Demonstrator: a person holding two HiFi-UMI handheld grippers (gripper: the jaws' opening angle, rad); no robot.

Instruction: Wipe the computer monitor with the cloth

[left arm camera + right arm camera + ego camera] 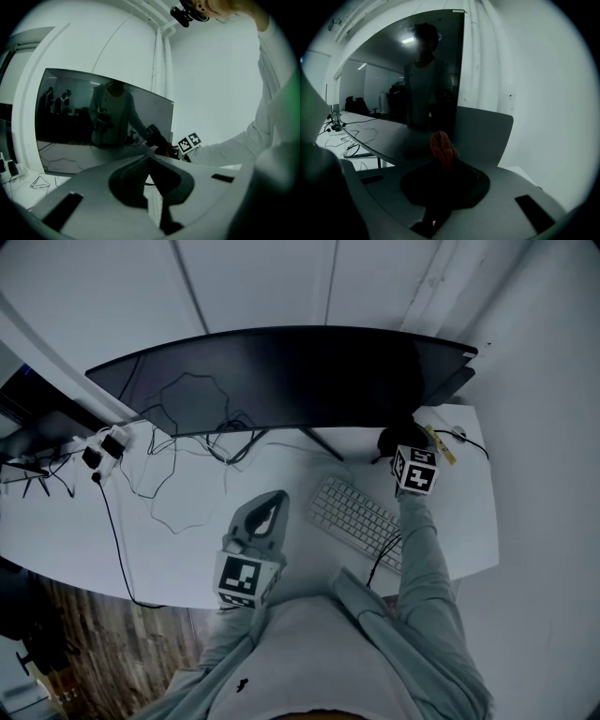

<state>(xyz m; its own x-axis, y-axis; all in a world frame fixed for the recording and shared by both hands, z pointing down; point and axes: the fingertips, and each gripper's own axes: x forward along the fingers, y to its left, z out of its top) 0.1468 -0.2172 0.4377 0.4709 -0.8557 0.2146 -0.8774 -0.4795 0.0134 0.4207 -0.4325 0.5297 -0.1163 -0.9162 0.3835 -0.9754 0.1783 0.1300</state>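
Your right gripper (442, 161) has its fingers squeezed down on the cloth (443, 146), an orange-red wad sticking up out of the tips. You've got it up at the lower right corner of the monitor (300, 376), very close to the dark screen. Whether it's actually touching the glass, I honestly can't tell.

Your left gripper (149, 157) has its tips pinched together with nothing between them. It sits out over the white desk (187, 531), just left of the keyboard (356, 517) and well away from the screen.

The monitor is a wide curved one, switched off and reflecting the room. Loose black cables (159, 484) sprawl across the desk under it, running to some plugs (103, 448) at the left. The walls behind are plain white, and there's wood floor (94, 634) below the desk edge.
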